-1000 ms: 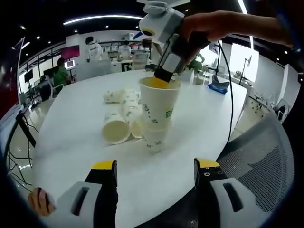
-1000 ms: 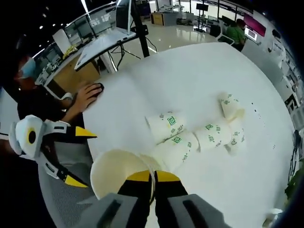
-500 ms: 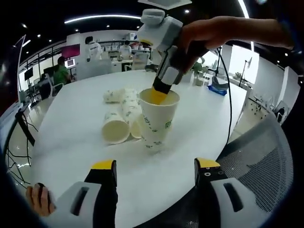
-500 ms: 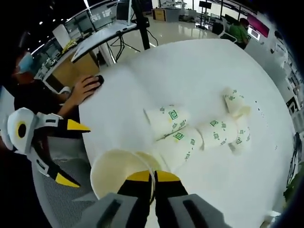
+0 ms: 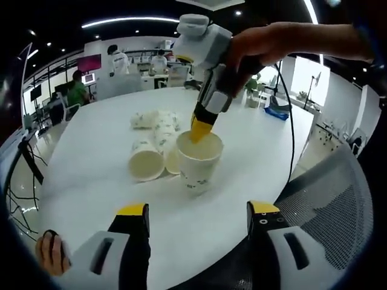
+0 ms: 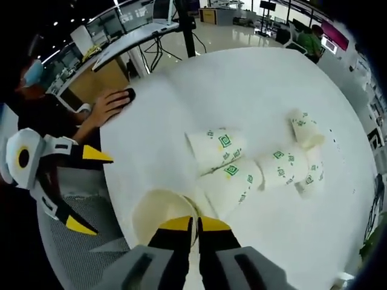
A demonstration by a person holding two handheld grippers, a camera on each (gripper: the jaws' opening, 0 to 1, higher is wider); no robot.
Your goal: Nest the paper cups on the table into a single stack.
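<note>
Because nesting needed a steady rim, the right gripper (image 6: 195, 222) pinched the upright paper cup (image 5: 197, 158); the left gripper (image 5: 197, 216) waited open below on the bench (image 5: 91, 175).

The paper cups (image 6: 225, 147) are looking smooth and matt, the white table (image 5: 91, 175) is shining a little, and the chair (image 5: 332, 199) is showing a rough mesh cloth.

Open office: round white table (image 5: 84, 175), mesh chair (image 5: 338, 193) beside it, desks (image 5: 151, 75) behind, ceiling light strip (image 5: 130, 23), bright windows (image 5: 305, 75), glossy floor (image 6: 233, 36), tripod (image 6: 188, 36).
</note>
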